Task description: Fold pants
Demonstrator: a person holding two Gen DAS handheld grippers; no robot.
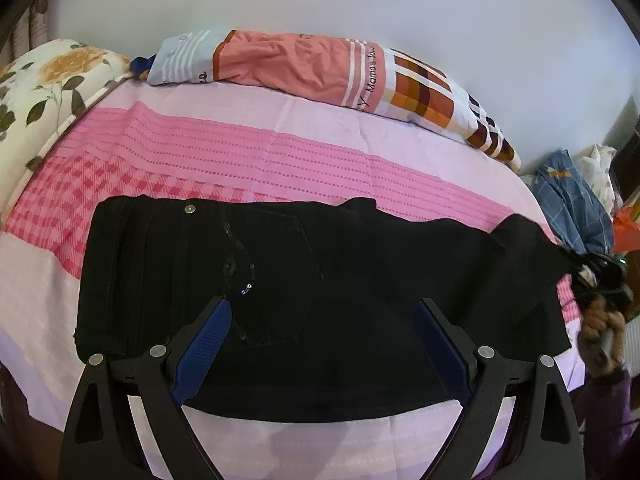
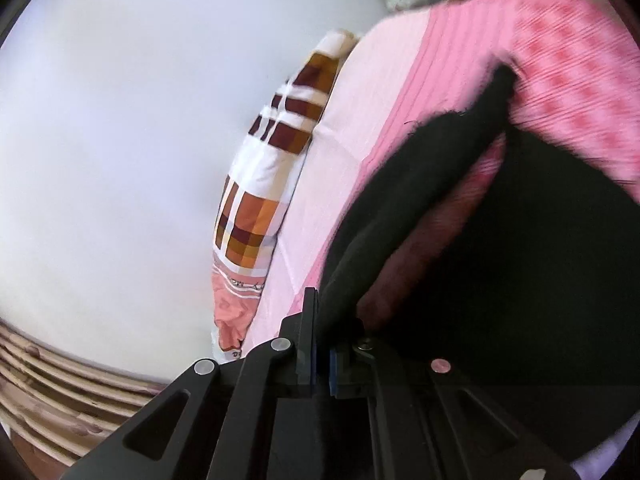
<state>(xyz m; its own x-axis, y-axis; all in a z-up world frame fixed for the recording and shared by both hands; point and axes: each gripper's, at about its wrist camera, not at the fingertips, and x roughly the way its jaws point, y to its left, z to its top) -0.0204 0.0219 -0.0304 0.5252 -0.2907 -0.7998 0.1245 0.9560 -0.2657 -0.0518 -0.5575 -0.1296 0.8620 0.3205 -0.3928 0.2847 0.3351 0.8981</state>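
Note:
Black pants (image 1: 304,280) lie flat across a pink striped bedsheet (image 1: 224,152), waistband with a metal button at the left, legs running right. My left gripper (image 1: 322,308) is open and empty, hovering over the seat of the pants. My right gripper (image 2: 323,308) is shut on the leg end of the pants (image 2: 420,184) and lifts it off the sheet (image 2: 384,92). In the left wrist view the right gripper (image 1: 600,276) shows at the far right edge, holding the raised leg end.
A patchwork pillow (image 1: 320,68) lies along the wall at the back of the bed; it also shows in the right wrist view (image 2: 260,184). A floral quilt (image 1: 44,92) sits at the left. Blue and white clothes (image 1: 572,196) are piled beyond the bed's right edge.

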